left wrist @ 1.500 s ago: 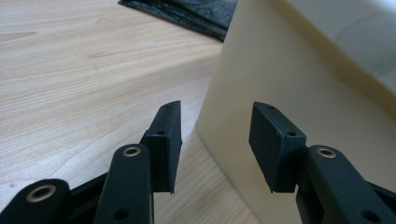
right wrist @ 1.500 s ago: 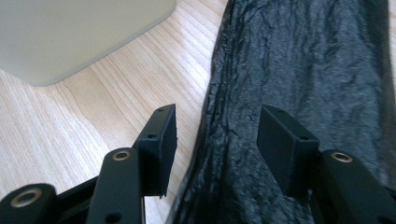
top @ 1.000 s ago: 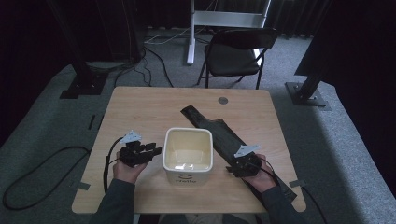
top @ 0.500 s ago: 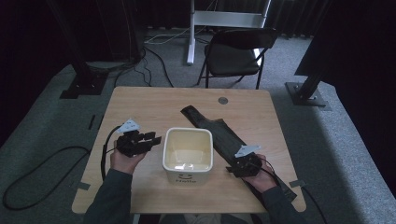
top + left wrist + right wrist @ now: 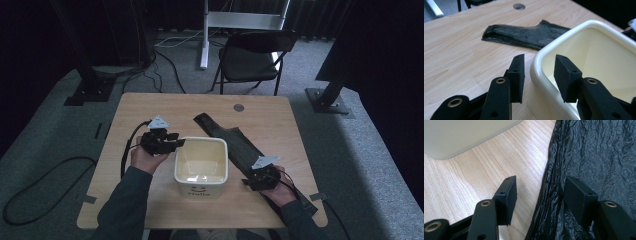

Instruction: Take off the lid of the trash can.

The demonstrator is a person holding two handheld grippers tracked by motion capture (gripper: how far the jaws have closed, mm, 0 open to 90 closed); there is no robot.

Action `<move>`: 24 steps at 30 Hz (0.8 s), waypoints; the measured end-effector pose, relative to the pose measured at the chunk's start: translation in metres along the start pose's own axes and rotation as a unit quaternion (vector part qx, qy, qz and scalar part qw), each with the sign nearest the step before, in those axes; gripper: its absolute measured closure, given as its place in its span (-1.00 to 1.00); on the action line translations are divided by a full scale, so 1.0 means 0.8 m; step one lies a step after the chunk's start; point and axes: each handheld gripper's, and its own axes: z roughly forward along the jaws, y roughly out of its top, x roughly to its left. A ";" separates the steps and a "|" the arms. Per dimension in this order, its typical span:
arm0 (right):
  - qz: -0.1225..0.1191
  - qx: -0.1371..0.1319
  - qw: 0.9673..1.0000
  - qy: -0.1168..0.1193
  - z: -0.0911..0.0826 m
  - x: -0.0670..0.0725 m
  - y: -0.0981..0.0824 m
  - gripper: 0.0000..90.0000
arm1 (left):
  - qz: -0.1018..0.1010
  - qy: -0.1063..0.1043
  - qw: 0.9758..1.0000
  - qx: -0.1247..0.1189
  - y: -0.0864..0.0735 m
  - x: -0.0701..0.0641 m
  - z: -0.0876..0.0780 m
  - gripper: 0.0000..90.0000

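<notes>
A cream plastic bin [image 5: 200,165] stands at the table's middle front. A long black plastic bag [image 5: 235,142] lies flat, running diagonally along the bin's right side. My left gripper [image 5: 176,143] is open at the bin's far-left corner. In the left gripper view the bin's rim [image 5: 554,46] sits between the pads of my left gripper [image 5: 539,72] without touching them. My right gripper [image 5: 249,181] rests low at the bag's near end. It [image 5: 540,192] is open, its jaws have just been opening a little, and the edge of the bag [image 5: 594,155] lies between them.
The wooden table [image 5: 150,107] has a round cable hole [image 5: 239,107] at its far side. A folding chair [image 5: 255,55] stands behind the table. Cables trail from both grippers over the near edge.
My left gripper has risen and moved away from the person to the bin's far-left corner, so that its jaws straddle the rim. The right gripper has stayed put.
</notes>
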 end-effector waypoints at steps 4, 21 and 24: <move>-0.002 -0.002 1.000 0.001 0.000 0.000 -0.001 -0.05 | 0.010 0.003 1.000 0.020 0.006 -0.002 0.009 0.39; -0.004 -0.002 1.000 0.003 0.000 0.000 -0.001 -0.06 | 0.022 0.030 0.998 0.050 0.013 -0.011 0.031 0.57; -0.005 -0.002 1.000 0.002 0.000 0.000 -0.001 -0.06 | 0.013 0.031 0.998 0.044 0.014 -0.012 0.037 0.65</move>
